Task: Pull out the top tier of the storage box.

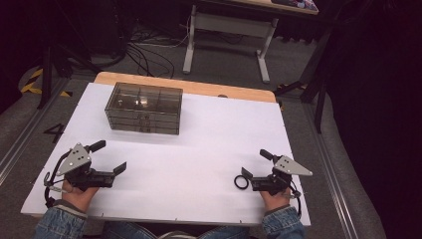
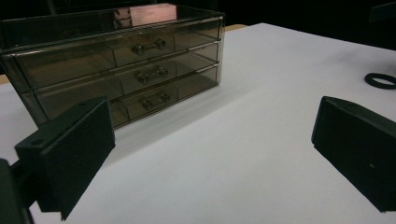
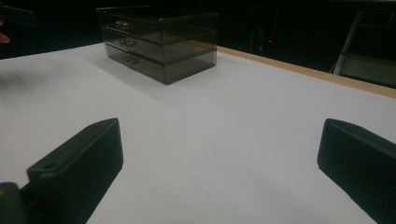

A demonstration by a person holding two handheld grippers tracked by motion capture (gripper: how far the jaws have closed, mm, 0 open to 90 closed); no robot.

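Holding both grippers low near the front edge of the white table [image 1: 199, 144], we have nothing grasped. Left gripper [image 1: 119, 169] sits at front left, jaws spread wide, bare table between them in the left gripper view. Smoky clear drawer box [image 1: 143, 108] stands toward the back left, well apart from both grippers; three stacked drawers, each with a small handle, all pushed in. Black ring [image 1: 241, 181] lies flat on the table at front right, just beside the right gripper [image 1: 245, 175], outside its jaws as far as we can tell. Right gripper jaws also stand wide apart, released.
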